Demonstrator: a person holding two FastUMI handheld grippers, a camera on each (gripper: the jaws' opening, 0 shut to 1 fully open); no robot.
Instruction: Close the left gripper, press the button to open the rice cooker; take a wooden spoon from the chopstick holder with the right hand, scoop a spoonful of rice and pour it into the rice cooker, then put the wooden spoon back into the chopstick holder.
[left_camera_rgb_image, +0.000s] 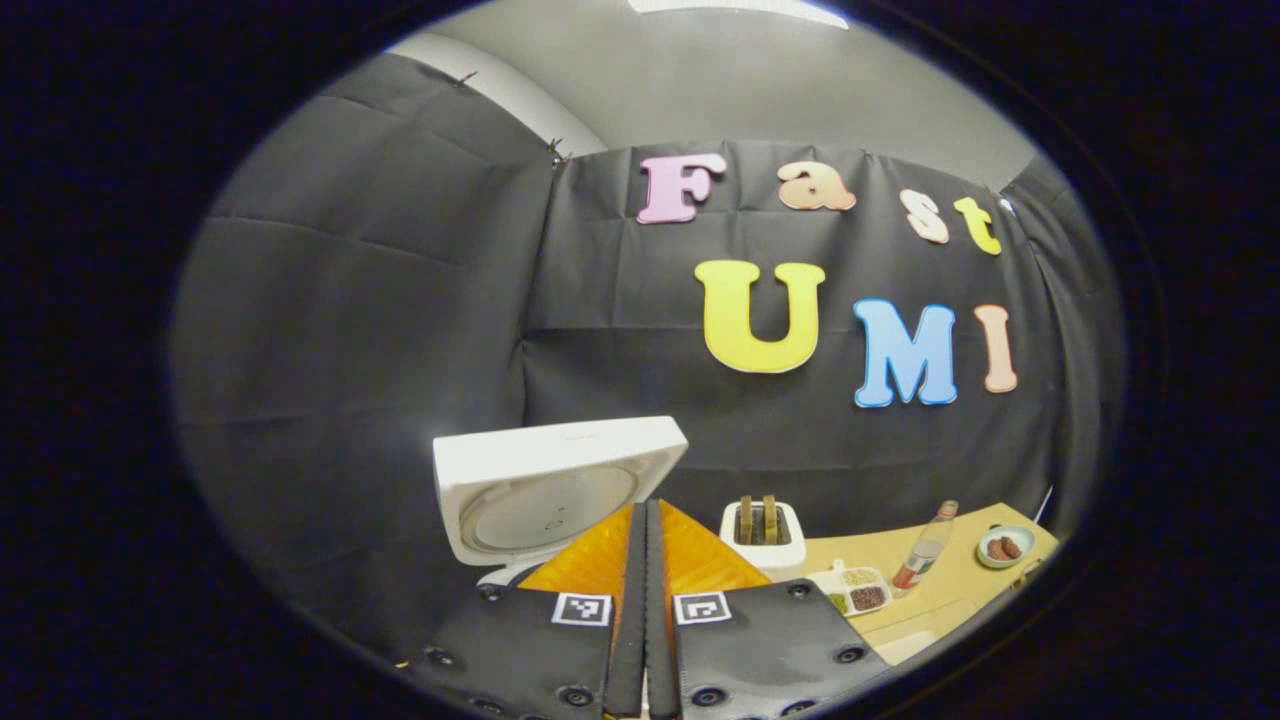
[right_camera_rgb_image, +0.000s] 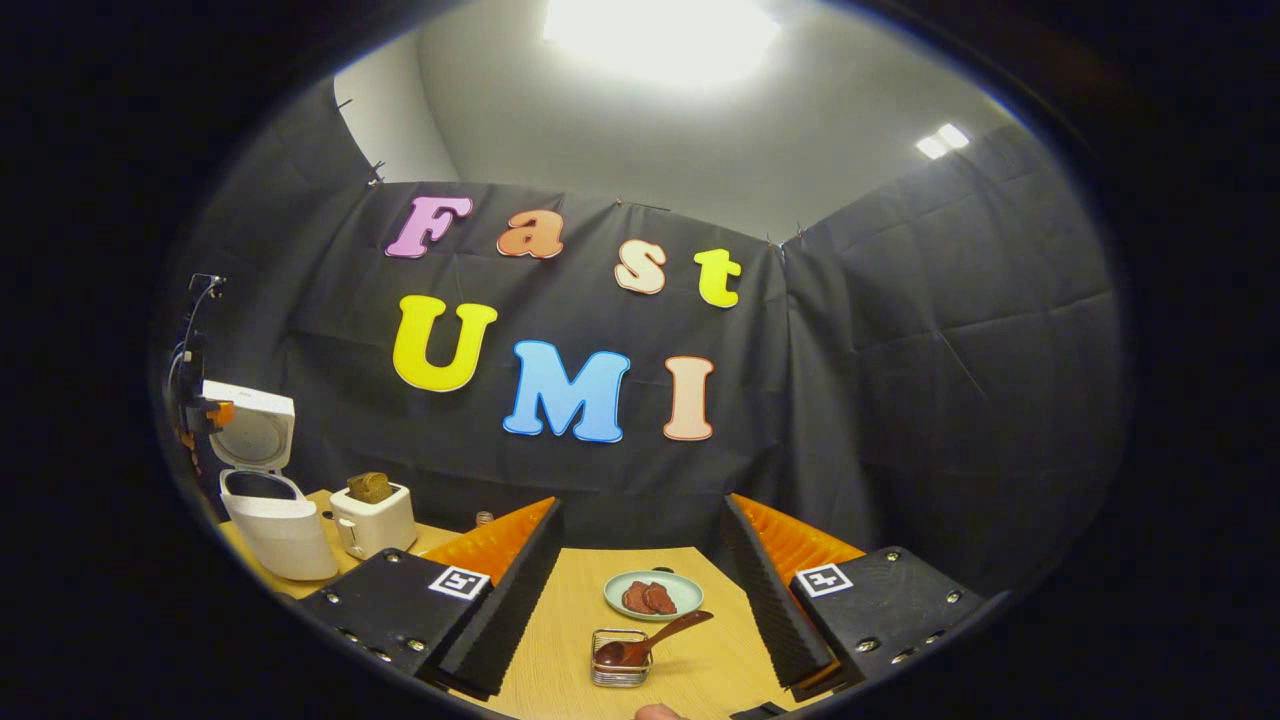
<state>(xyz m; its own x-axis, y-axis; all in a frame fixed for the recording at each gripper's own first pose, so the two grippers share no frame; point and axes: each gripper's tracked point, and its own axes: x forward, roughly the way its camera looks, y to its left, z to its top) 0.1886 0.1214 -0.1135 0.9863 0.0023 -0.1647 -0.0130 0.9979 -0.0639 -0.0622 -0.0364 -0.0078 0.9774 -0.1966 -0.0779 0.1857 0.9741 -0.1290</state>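
Left gripper (left_camera_rgb_image: 646, 520) fingers together, before open cooker (left_camera_rgb_image: 545, 495). Right gripper (right_camera_rgb_image: 640, 560) fingers apart, above holder (right_camera_rgb_image: 620, 658) with spoon (right_camera_rgb_image: 652, 635) leaning inside; plate (right_camera_rgb_image: 653, 595) behind.

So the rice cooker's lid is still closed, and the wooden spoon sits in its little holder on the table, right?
Not quite. The rice cooker already stands with its lid up, as the right gripper view shows from the side. The rest holds: the wooden spoon lies in its holder on the table.
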